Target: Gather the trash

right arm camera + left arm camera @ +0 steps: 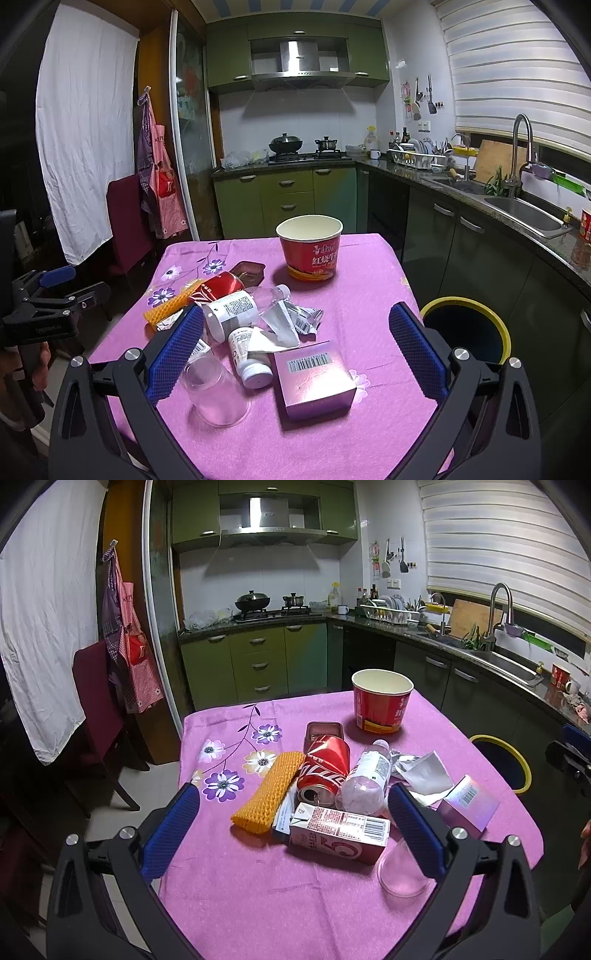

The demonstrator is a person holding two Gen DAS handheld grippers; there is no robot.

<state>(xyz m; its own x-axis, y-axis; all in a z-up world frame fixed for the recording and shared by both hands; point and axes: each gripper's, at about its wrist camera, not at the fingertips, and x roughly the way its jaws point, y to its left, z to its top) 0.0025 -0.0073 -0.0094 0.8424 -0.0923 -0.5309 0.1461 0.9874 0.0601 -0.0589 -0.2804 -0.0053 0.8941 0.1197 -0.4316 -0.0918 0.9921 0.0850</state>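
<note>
Trash lies in a heap on the pink tablecloth (258, 904): a red cola can (323, 770), a milk carton (338, 829), a crushed clear bottle (365, 779), an orange foam net (267, 792), crumpled paper (424, 771), a pink box (314, 380), a clear plastic cup (214, 391), a small white bottle (247, 354) and a red noodle bowl (310, 247). My left gripper (293, 806) is open above the near table edge, the heap between its fingers. My right gripper (295, 326) is open over the pink box and cup.
A dark bin with a yellow rim (467, 326) stands on the floor right of the table. A dark red chair (98, 709) stands at the left. Kitchen counters and a sink (524, 216) run along the back and right.
</note>
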